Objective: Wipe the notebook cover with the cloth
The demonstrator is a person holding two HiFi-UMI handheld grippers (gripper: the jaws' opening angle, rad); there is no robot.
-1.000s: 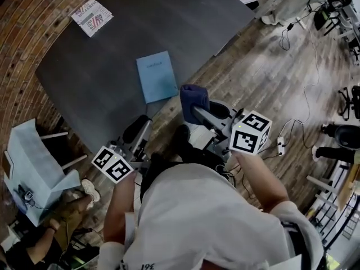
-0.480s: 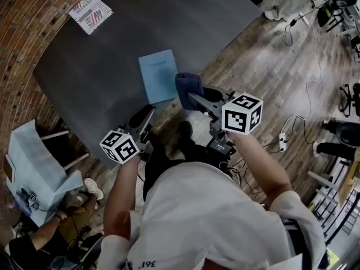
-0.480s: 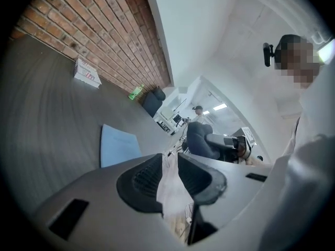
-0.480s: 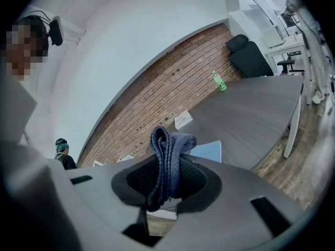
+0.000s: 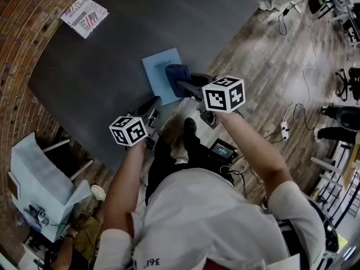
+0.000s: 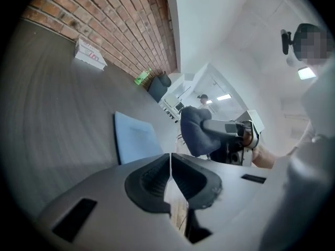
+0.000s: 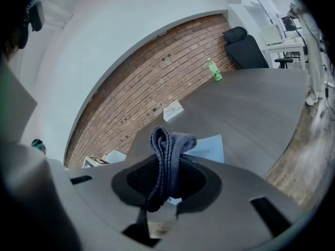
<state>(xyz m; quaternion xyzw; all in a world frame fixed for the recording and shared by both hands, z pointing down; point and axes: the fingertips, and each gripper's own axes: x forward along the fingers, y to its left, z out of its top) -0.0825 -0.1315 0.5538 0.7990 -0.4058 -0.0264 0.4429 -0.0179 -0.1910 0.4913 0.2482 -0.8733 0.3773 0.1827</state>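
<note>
Your right gripper (image 7: 166, 178) jaws clench the cloth (image 7: 166, 149); left gripper (image 6: 171, 172) jaws pressed together, empty.
Just beyond the cloth, notebook (image 7: 210, 148) flat on bench (image 5: 112, 66).

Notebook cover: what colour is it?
Light blue notebook cover, plain; clearest in the head view.

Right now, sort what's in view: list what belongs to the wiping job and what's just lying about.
Job: notebook, cloth, right gripper clamping it.
Lying about: printed leaflet, green bottle, black chair, left gripper, shut and empty.

a pamphlet (image 5: 84, 16) lies on the dark table (image 5: 169, 21).
</note>
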